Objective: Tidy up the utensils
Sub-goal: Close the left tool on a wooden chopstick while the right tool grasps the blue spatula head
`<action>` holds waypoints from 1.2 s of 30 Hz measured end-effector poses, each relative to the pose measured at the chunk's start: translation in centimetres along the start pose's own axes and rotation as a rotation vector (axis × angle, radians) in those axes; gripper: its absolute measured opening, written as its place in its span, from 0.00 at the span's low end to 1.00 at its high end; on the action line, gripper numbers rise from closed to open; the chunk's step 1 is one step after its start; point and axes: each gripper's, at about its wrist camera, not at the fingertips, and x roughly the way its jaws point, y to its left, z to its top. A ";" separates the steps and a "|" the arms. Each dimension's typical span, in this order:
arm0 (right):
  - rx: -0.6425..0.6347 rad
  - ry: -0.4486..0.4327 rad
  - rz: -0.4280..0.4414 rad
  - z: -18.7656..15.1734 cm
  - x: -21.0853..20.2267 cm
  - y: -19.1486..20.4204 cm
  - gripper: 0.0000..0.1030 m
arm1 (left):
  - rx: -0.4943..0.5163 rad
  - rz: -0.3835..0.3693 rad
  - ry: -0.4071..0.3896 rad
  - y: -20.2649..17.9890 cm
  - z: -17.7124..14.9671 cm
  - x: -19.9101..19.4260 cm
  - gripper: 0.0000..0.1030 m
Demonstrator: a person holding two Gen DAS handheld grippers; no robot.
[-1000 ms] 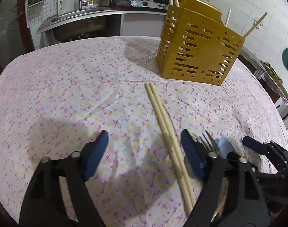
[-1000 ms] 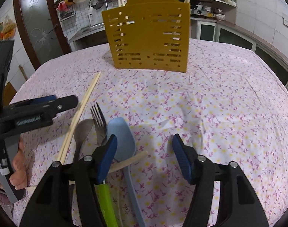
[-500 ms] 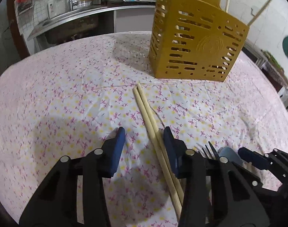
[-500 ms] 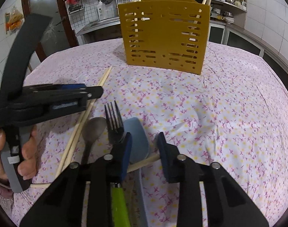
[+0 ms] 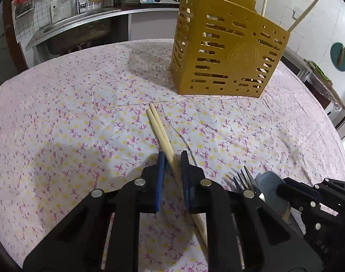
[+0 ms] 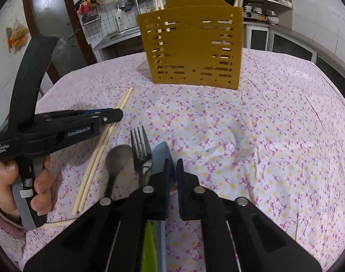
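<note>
Left gripper (image 5: 172,158): jaws, wide apart a second ago, have just been closing and now clamp the pair of chopsticks (image 5: 160,131), earlier lying just right of them. Right gripper (image 6: 173,165): jaws have likewise closed, from wide apart, onto the blue spoon (image 6: 161,156).

The left gripper (image 5: 172,158) is angled downward, its jaws just closed onto the chopsticks (image 5: 160,131). The right gripper (image 6: 171,165) is tilted likewise, its jaws just closed on the blue spoon (image 6: 161,156). The left handle is gripped by a hand (image 6: 39,181).
</note>
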 end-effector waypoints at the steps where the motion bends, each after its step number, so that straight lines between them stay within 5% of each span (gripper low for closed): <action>1: 0.006 -0.002 0.001 0.0 -0.1 -0.2 0.05 | -0.003 -0.006 -0.001 0.2 0.0 -0.1 0.12; 6: 0.053 -0.029 -0.021 0.2 -0.8 -1.8 0.03 | -0.015 -0.026 -0.010 0.7 -0.3 -0.7 0.05; 36: 0.126 -0.042 -0.082 0.1 -0.6 -4.8 0.04 | -0.107 -0.070 0.013 2.6 -0.8 -1.2 0.04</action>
